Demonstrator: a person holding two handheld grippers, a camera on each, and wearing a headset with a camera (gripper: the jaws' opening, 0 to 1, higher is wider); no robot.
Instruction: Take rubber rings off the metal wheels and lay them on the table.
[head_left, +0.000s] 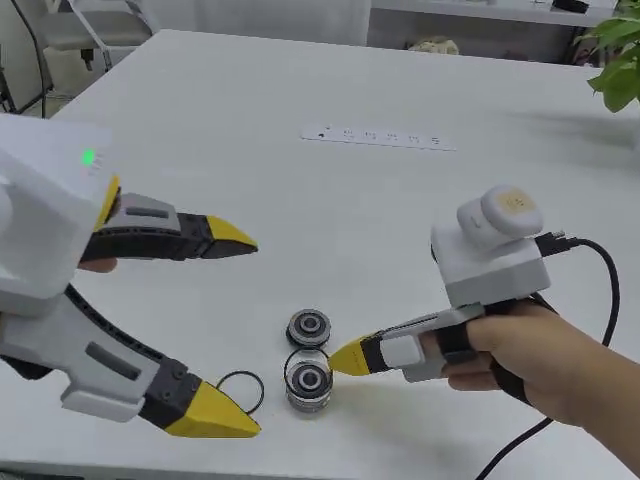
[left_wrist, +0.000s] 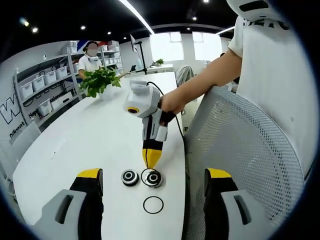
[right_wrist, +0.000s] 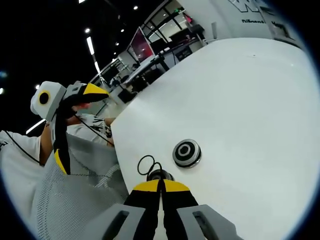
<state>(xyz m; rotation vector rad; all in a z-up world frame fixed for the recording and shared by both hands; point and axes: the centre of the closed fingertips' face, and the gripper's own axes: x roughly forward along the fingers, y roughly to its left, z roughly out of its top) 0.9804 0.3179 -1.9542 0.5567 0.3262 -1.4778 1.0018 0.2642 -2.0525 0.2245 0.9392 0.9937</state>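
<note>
At the left of the head view the left hand-held gripper (head_left: 247, 335) is hovering with its jaws spread wide, gripping nothing. Just right of it a loose ring (head_left: 240, 388) is lying flat on the white surface (head_left: 400, 220) beside the far wheel (head_left: 308, 327) and the nearer wheel (head_left: 307, 382). The rubber ring (head_left: 303, 352) sitting on the nearer wheel is looking thin, soft and stretchy, likely best pinched at its edge and peeled off, and the right hand-held gripper (head_left: 345, 357) is pressing its jaws together, seemingly nipping that edge.

Ring (head_left: 240, 390) beside two wheels (head_left: 308, 330) on table (head_left: 300, 200)
</note>
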